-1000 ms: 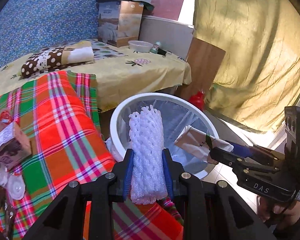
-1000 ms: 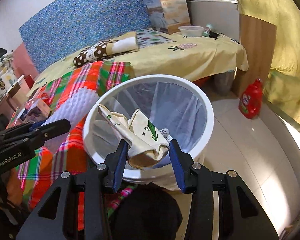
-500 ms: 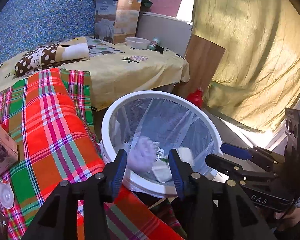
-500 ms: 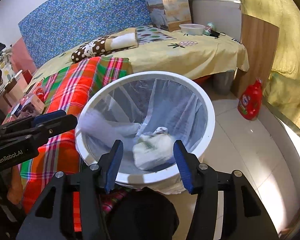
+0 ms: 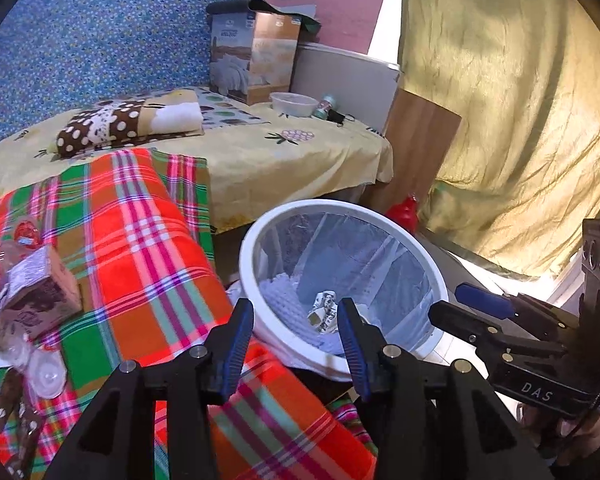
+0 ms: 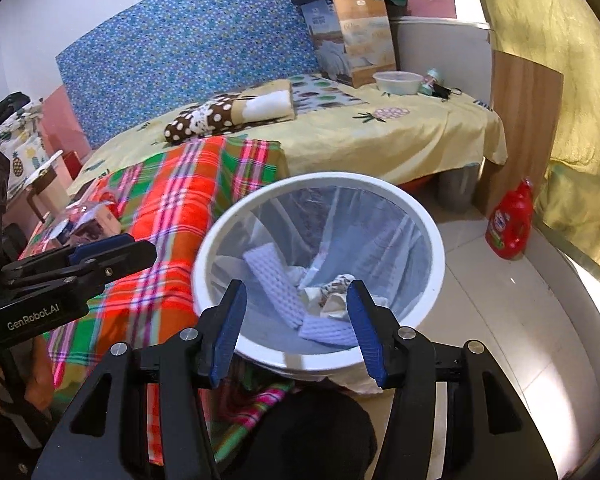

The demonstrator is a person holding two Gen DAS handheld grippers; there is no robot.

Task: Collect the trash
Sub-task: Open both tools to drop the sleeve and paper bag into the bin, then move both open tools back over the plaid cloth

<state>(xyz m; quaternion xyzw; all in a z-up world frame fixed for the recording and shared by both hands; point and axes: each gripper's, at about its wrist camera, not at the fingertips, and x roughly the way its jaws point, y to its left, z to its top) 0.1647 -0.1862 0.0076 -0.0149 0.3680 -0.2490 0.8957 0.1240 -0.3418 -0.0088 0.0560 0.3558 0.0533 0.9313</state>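
Note:
A white round bin (image 5: 342,210) (image 6: 436,236) lined with a clear bag stands on the floor beside the plaid-covered surface. Inside it lie a white foam net sleeve (image 6: 278,286) (image 5: 278,298) and a crumpled paper wrapper (image 6: 336,294) (image 5: 324,312). My left gripper (image 5: 296,330) is open and empty over the bin's near rim. My right gripper (image 6: 296,320) is open and empty above the bin too. Each gripper shows in the other's view, the right gripper (image 5: 476,306) on the right, the left gripper (image 6: 100,252) on the left. More trash, a small carton (image 5: 40,294) and clear plastic cups (image 5: 46,374), lies on the plaid cloth (image 5: 140,248).
A bed with a yellow sheet (image 5: 260,160) holds a dotted pillow (image 5: 116,126), a box (image 5: 252,62) and a bowl (image 5: 294,104). A red detergent bottle (image 6: 510,220) stands on the tiled floor by a wooden board (image 6: 520,128). A yellow curtain (image 5: 520,120) hangs on the right.
Both grippers opened. The foam sleeve fell from the left one and the paper wrapper from the right one into the bin, where both now lie.

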